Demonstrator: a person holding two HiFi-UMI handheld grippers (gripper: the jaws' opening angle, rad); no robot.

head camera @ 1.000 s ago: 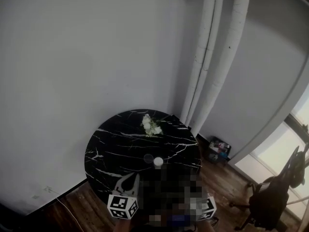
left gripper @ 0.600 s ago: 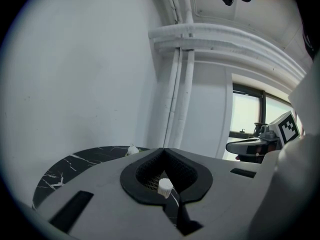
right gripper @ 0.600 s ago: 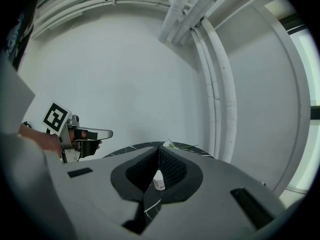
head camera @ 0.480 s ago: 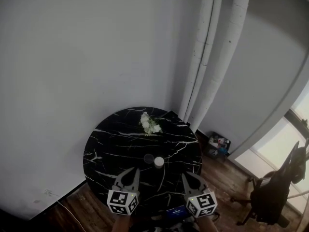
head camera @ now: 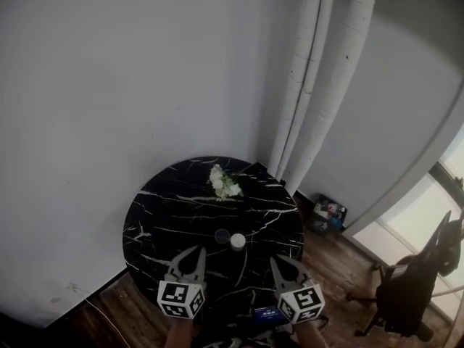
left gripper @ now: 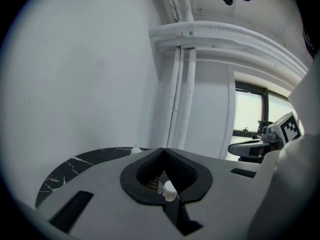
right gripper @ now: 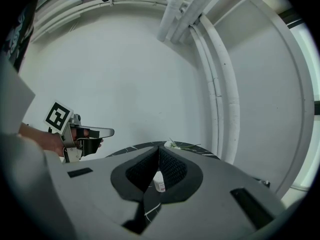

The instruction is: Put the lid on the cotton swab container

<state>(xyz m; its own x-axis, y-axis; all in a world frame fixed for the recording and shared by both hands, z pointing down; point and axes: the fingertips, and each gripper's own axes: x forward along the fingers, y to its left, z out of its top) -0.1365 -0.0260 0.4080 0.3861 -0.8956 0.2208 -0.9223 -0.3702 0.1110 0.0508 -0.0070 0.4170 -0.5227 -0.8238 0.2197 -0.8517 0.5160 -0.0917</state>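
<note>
A small white cotton swab container (head camera: 237,241) stands upright near the middle of the round black marble table (head camera: 159,216). Just left of it, a dim round lid (head camera: 222,235) lies flat on the table. My left gripper (head camera: 191,255) hovers over the table's near edge, shut and empty, short of the lid. My right gripper (head camera: 280,264) is level with it to the right, also shut and empty. The container (left gripper: 169,189) shows beyond the closed tips of the left gripper (left gripper: 164,150). It also shows as a small white container (right gripper: 159,181) beyond the closed right gripper (right gripper: 159,148).
A sprig of white flowers (head camera: 223,183) lies at the table's far side. White pipes (head camera: 319,85) run up the wall behind. A box of items (head camera: 328,218) and a black chair (head camera: 413,296) stand on the wood floor to the right.
Both grippers now show fully at the table's near edge, the right one having come out from behind the blurred patch. The container and lid have not moved.
</note>
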